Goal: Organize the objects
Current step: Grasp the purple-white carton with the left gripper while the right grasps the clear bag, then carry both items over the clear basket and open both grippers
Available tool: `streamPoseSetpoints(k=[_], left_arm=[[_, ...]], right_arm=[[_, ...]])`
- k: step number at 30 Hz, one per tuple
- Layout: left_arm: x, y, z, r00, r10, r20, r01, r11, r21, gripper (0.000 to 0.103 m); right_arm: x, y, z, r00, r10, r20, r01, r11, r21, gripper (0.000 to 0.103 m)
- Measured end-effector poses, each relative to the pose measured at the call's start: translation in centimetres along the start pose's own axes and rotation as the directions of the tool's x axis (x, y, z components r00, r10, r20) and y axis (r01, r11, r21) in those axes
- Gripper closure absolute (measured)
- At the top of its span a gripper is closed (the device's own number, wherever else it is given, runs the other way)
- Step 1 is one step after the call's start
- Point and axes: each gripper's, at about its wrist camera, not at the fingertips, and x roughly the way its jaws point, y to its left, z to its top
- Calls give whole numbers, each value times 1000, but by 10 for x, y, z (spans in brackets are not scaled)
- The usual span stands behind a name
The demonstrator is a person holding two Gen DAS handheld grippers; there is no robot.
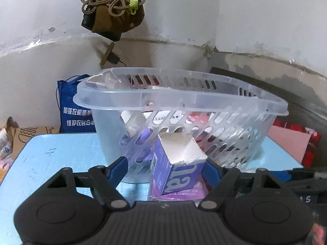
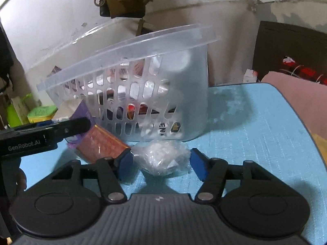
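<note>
Left hand-held gripper [image 1: 165,168] jaws apart, purple box [image 1: 176,165] sits between them, closer to the right pad, open torn top facing up, tilted. Not clamped yet as far as I can tell; the right pad looks touching or nearly so, the left pad well clear. Basket [image 1: 179,100] directly ahead of the box, rim higher than the gripper, already holding several packs. Right hand-held gripper [image 2: 161,162] also open, clear bag [image 2: 162,157] between its pads on the bench [image 2: 255,134], red pack [image 2: 102,145] just left of its left pad, basket right behind.

Step judged: grasp and drop into basket. Centre the box before closing, squeeze the side walls low since the open top probably crushes. Lift above the rim before moving forward. Bag is soft, so close fully and watch for slip
</note>
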Motion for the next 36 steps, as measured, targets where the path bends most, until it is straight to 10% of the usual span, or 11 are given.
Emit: streamPoseSetpoints(k=[4, 14, 36], left_arm=[[1, -6, -8, 1000, -4, 2, 4, 998, 64, 50], [-41, 25, -20, 990, 8, 138, -14, 999, 43, 52], [-48, 51, -27, 986, 18, 164, -6, 997, -74, 52]], right_arm=[[2, 6, 2, 1000, -11, 3, 11, 1000, -15, 43], [-7, 13, 4, 996, -39, 78, 42, 998, -39, 51], [-23, 17, -2, 982, -35, 185, 46, 998, -54, 51]])
